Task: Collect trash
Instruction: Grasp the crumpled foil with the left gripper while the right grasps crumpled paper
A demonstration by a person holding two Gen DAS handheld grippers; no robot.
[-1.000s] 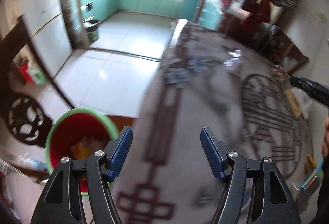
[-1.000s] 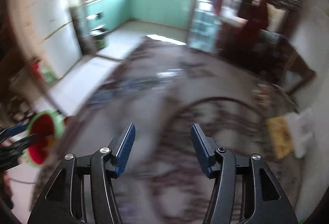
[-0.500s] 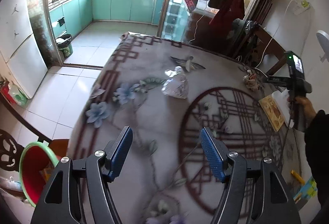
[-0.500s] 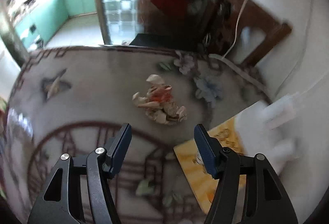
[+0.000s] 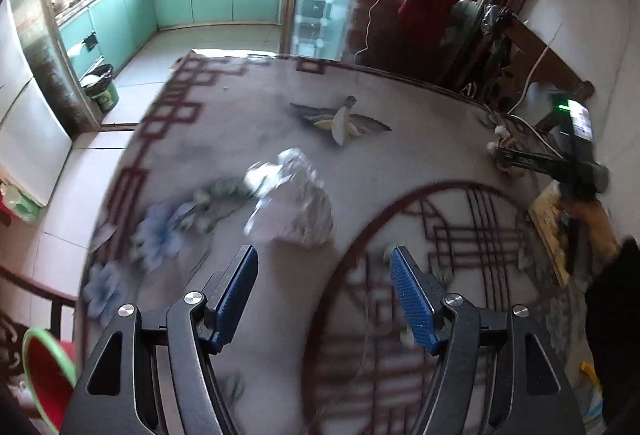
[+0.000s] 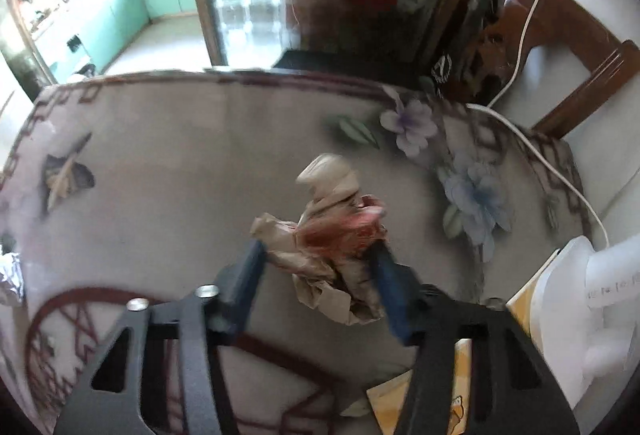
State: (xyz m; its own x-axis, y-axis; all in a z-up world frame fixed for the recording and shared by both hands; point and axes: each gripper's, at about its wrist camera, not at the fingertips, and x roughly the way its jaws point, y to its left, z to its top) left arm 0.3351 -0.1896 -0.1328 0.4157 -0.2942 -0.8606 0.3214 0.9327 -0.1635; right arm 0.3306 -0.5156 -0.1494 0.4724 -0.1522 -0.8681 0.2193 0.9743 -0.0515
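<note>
Left wrist view: the left claw hangs wide open and empty above the patterned worktop. A crumpled foil wrapper lies on the worktop just ahead of the 2 blue pads, nearer the left one and touching neither. A red bucket with a green rim sits low at the left edge, off the worktop. The right claw shows far right, by the worktop's rim.

Right wrist view: the right claw has its pads either side of a wad of crumpled brown paper with red print, lying on the worktop; blur hides whether they touch it. A white cable runs along the right.
</note>
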